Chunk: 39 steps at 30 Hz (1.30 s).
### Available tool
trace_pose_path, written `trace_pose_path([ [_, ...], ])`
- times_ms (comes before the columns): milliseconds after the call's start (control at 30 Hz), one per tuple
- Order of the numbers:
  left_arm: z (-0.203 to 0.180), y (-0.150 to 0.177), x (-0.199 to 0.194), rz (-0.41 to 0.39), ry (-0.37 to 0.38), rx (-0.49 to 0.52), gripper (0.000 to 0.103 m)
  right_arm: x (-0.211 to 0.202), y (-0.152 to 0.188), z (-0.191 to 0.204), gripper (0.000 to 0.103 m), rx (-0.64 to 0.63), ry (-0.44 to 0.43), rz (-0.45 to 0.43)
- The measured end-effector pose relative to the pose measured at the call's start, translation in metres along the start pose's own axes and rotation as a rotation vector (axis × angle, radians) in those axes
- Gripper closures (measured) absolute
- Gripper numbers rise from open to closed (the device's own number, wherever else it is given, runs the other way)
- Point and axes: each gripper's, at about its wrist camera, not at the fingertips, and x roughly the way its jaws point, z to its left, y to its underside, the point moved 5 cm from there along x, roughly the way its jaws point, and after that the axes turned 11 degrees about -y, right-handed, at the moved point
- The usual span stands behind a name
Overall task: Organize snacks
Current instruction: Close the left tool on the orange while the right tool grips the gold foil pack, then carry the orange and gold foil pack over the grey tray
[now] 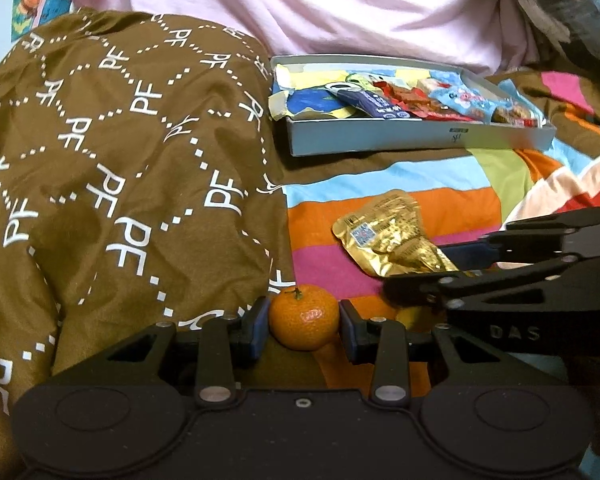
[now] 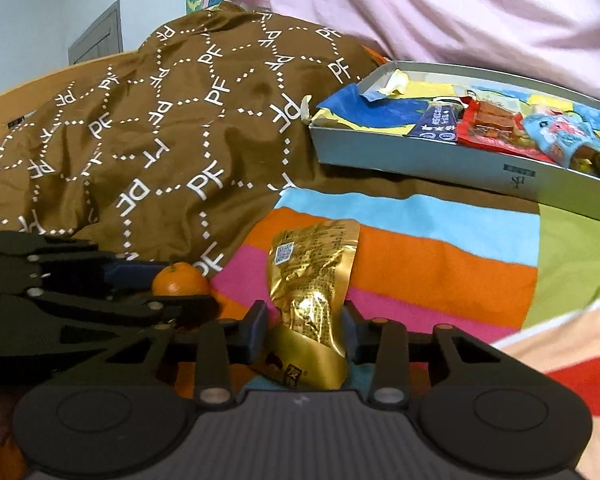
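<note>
The left gripper point(image 1: 304, 326) has a small orange mandarin point(image 1: 304, 322) between its two blue pads. Both pads look to be touching the sides of the fruit, so it is grasped. The mandarin sits at the edge of a brown quilt point(image 1: 120, 160) with white "PF" letters, on a bed cover point(image 1: 380, 192) with bright stripes.

The right gripper point(image 2: 304, 326) is just to the right of the left one. It has a gold foil snack packet point(image 2: 314, 276) between its fingers; the packet stands up and is bent between the pads, which press its lower part. No earlier picture is here, so I describe only this grip.

Farther back, near a pink cloth point(image 1: 340, 4), lies a flat grey box point(image 1: 380, 138). It rests on the striped cover just beside the brown quilt. Inside it are several snack packets point(image 1: 432, 100): a dark blue one, red ones and a light blue one, lying on yellow and blue paper. The gold packet and the mandarin are both outside the box, well apart from it.
</note>
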Motion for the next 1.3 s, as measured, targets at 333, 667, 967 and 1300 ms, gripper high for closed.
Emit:
trace_pose_path([
  [333,-0.016,-0.002,-0.021,0.012,-0.083,0.016,0.065,-0.036,0.009,0.014,0.067,-0.09,0.031,0.032],
  [667,-0.022,-0.003,-0.068,-0.027,-0.144,-0.091,0.065,-0.079,0.019,0.033,0.072,-0.191,0.088,0.036],
  [967,-0.043,-0.015,-0.093,-0.06,-0.122,-0.139,0.065,-0.108,0.013,0.037,0.091,-0.237,0.139,-0.004],
  [1300,-0.048,-0.035,-0.087,-0.055,-0.116,-0.206,0.065,-0.115,0.001,0.006,0.091,-0.159,0.152,-0.047],
])
